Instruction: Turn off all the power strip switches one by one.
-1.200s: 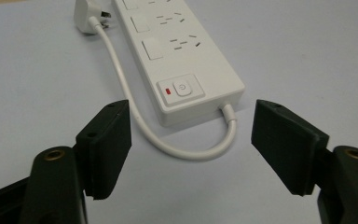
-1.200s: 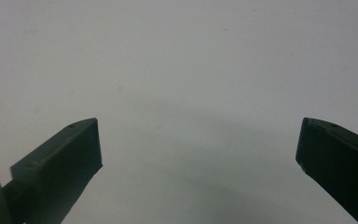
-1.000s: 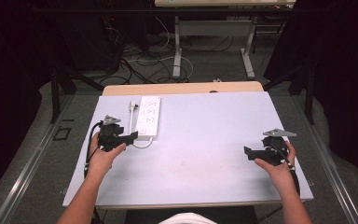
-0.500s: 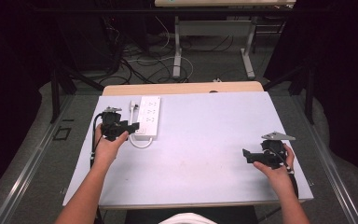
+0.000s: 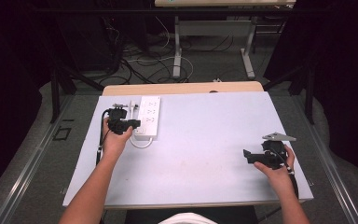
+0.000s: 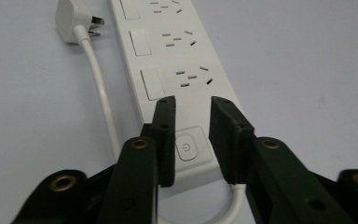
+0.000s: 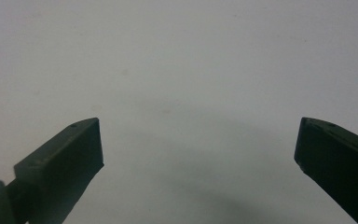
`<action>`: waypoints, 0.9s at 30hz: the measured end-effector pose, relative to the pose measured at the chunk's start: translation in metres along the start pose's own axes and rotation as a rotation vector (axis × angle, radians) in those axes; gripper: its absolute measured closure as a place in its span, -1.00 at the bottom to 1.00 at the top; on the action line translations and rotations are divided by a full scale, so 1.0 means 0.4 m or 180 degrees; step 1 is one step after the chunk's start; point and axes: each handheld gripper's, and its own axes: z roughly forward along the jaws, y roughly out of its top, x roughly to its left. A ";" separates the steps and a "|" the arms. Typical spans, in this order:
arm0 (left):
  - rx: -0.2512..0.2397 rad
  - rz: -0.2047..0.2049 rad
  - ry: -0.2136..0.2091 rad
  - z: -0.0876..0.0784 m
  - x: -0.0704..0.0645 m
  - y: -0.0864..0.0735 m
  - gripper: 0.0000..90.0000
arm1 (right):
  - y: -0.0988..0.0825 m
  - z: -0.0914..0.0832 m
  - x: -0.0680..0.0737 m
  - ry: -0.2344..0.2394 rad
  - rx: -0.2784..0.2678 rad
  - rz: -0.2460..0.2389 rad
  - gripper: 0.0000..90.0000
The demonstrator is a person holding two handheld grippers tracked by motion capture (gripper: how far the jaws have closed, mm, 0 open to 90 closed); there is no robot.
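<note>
Power strip [image 5: 148, 116] lies on pale table [image 5: 205, 154]; cables litter floor [image 5: 149, 60].

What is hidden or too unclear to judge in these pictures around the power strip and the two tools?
- Power strip, left gripper view: far end cut off by the top edge.
- Its power button: on or off cannot be told.
- White cable: its loop is covered by the left tool.
- Plug, high view: too small for detail.
- Right tool, right gripper view: it looks on bare table.
</note>
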 end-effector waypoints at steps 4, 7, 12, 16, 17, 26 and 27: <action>0.0058 -0.0041 0.0048 0.017 0.001 0.002 0.88 | -0.002 0.001 -0.003 0.0002 0.0019 0.0011 -0.99; 0.0142 -0.0097 0.0046 0.034 0.004 0.005 0.98 | -0.003 0.002 -0.005 0.0005 0.0020 0.0032 -0.99; 0.0297 -0.0088 0.0032 0.049 -0.004 0.010 1.00 | -0.004 0.003 -0.004 0.0015 0.0038 0.0037 -0.98; 0.0343 -0.0065 0.0050 0.060 -0.010 0.010 1.00 | -0.004 0.004 -0.005 0.0017 0.0045 0.0028 -0.98; 0.0376 -0.0062 0.0055 0.061 -0.011 0.010 1.00 | -0.005 0.004 -0.006 0.0020 0.0047 0.0031 -0.98; 0.0423 -0.0096 0.0041 0.077 -0.008 -0.006 1.00 | -0.006 0.004 -0.009 0.0020 0.0063 0.0060 -0.98; 0.0418 -0.0106 0.0041 0.077 -0.009 -0.008 1.00 | -0.006 0.004 -0.009 0.0023 0.0063 0.0053 -0.98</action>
